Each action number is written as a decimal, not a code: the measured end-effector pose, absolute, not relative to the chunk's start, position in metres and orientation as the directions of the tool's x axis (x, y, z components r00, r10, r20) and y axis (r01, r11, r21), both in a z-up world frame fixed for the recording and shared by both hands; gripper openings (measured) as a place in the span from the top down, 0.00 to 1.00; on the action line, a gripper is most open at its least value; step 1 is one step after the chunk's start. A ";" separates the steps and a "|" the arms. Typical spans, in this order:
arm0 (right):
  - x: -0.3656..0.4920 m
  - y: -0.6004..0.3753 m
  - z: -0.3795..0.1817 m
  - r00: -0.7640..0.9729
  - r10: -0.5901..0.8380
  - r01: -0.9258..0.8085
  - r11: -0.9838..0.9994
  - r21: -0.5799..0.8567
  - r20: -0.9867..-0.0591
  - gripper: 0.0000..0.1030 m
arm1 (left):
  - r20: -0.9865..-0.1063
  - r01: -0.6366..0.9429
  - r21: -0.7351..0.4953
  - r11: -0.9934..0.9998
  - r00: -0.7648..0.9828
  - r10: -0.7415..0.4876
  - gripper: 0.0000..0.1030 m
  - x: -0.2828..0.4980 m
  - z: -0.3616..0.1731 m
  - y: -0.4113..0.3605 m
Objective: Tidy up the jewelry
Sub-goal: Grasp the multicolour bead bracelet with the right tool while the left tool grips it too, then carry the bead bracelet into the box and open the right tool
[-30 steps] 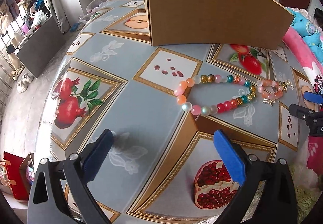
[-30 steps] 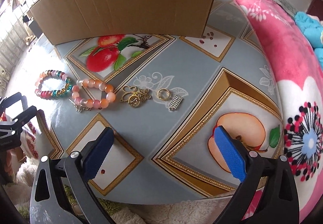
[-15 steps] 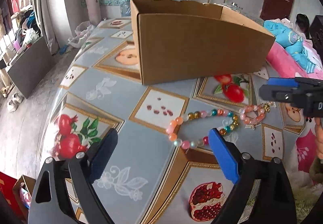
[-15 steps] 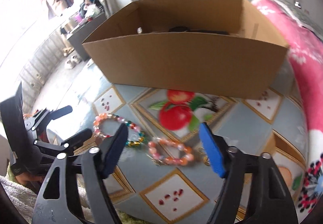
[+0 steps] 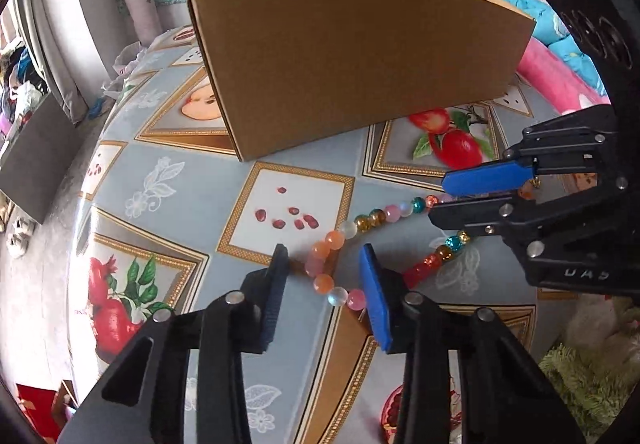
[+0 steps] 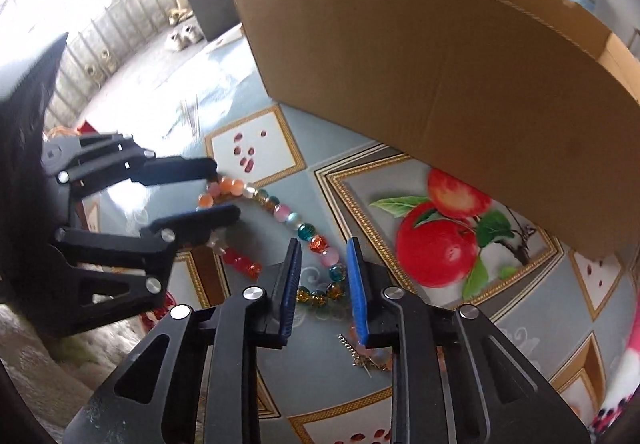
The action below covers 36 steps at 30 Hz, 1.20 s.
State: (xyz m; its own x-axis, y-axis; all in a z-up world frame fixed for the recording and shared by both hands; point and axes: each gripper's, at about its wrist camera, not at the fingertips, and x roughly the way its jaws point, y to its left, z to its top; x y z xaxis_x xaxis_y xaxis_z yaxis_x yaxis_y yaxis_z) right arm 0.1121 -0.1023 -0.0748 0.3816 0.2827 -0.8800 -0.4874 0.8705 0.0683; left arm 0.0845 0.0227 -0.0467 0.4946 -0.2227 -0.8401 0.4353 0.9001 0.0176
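A multicoloured bead bracelet point(image 5: 340, 236) lies on the fruit-print tablecloth in front of a brown cardboard box point(image 5: 360, 64). My left gripper point(image 5: 322, 272) is lowered over the bracelet's left end, its fingers partly closed on either side of the orange and pink beads. My right gripper point(image 6: 322, 276) straddles the bracelet's point(image 6: 288, 218) right end, fingers narrowed around teal and gold beads. Each gripper shows in the other's view: the right one point(image 5: 452, 196), the left one point(image 6: 224, 188). A pink bead bracelet point(image 6: 372, 354) lies partly hidden under my right finger.
The cardboard box point(image 6: 440, 56) stands open-topped just behind the jewelry. A pink floral blanket point(image 5: 560, 80) lies at the table's right side. The table's front edge drops off to a fuzzy rug point(image 5: 592, 364).
Both grippers have come down and forward onto the multicoloured bracelet, one at each end, and both have narrowed from wide open to partly closed.
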 end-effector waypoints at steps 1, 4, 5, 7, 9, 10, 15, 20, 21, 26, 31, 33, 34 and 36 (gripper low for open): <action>0.110 -0.100 -0.074 0.391 0.278 -0.498 0.866 0.052 -0.878 0.83 | -0.839 0.439 0.020 0.898 0.496 -0.224 0.69 0.084 -0.046 0.023; 0.108 -0.097 -0.071 0.406 0.260 -0.515 0.857 0.016 -0.876 0.91 | -0.834 0.449 0.030 0.893 0.503 -0.225 0.84 0.084 -0.046 0.024; 0.108 -0.097 -0.071 0.402 0.272 -0.517 0.856 0.028 -0.874 0.92 | -0.832 0.453 0.036 0.891 0.507 -0.224 0.91 0.085 -0.045 0.023; 0.107 -0.099 -0.070 0.406 0.288 -0.508 0.860 0.047 -0.867 0.93 | -0.824 0.455 0.047 0.889 0.521 -0.223 0.91 0.083 -0.045 0.023; 0.104 -0.104 -0.067 0.414 0.303 -0.496 0.866 0.066 -0.858 0.93 | -0.815 0.455 0.051 0.889 0.534 -0.226 0.91 0.080 -0.042 0.023; 0.102 -0.107 -0.064 0.420 0.311 -0.490 0.868 0.075 -0.852 0.93 | -0.807 0.454 0.050 0.889 0.544 -0.232 0.91 0.078 -0.037 0.023; 0.081 -0.135 -0.026 0.505 0.355 -0.471 0.877 0.094 -0.787 0.93 | -0.739 0.460 0.042 0.887 0.612 -0.283 0.91 0.062 0.004 0.023; 0.075 -0.149 0.040 0.628 0.400 -0.484 0.872 0.067 -0.668 0.93 | -0.616 0.470 0.050 0.881 0.709 -0.344 0.91 0.059 0.069 0.025; 0.076 -0.149 0.052 0.647 0.407 -0.490 0.870 0.057 -0.645 0.93 | -0.579 0.477 0.058 0.877 0.731 -0.360 0.91 0.062 0.086 0.024; 0.114 -0.165 0.107 0.699 0.450 -0.502 0.862 0.067 -0.556 0.93 | -0.501 0.493 0.067 0.868 0.769 -0.398 0.91 0.101 0.130 0.018; 0.202 -0.164 0.091 0.593 0.491 -0.496 0.847 0.190 -0.638 0.93 | -0.591 0.486 0.047 0.873 0.718 -0.368 0.91 0.177 0.116 0.008; 0.234 -0.163 0.071 0.529 0.480 -0.471 0.852 0.229 -0.699 0.93 | -0.663 0.486 0.017 0.874 0.660 -0.354 0.91 0.207 0.095 0.004; 0.241 -0.157 0.059 0.502 0.476 -0.463 0.853 0.241 -0.722 0.93 | -0.692 0.484 0.002 0.875 0.632 -0.348 0.91 0.217 0.086 0.003; 0.258 -0.151 0.033 0.426 0.458 -0.444 0.857 0.260 -0.780 0.93 | -0.748 0.484 -0.017 0.875 0.575 -0.333 0.91 0.235 0.066 0.000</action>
State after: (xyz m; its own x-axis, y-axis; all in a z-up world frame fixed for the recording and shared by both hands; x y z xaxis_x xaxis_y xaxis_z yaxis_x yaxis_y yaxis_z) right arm 0.2577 -0.1512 0.0334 0.4263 0.4577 -0.7802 -0.4440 0.8574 0.2603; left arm 0.2354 -0.0004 0.0658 0.5749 -0.3326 -0.7476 0.4836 0.8751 -0.0175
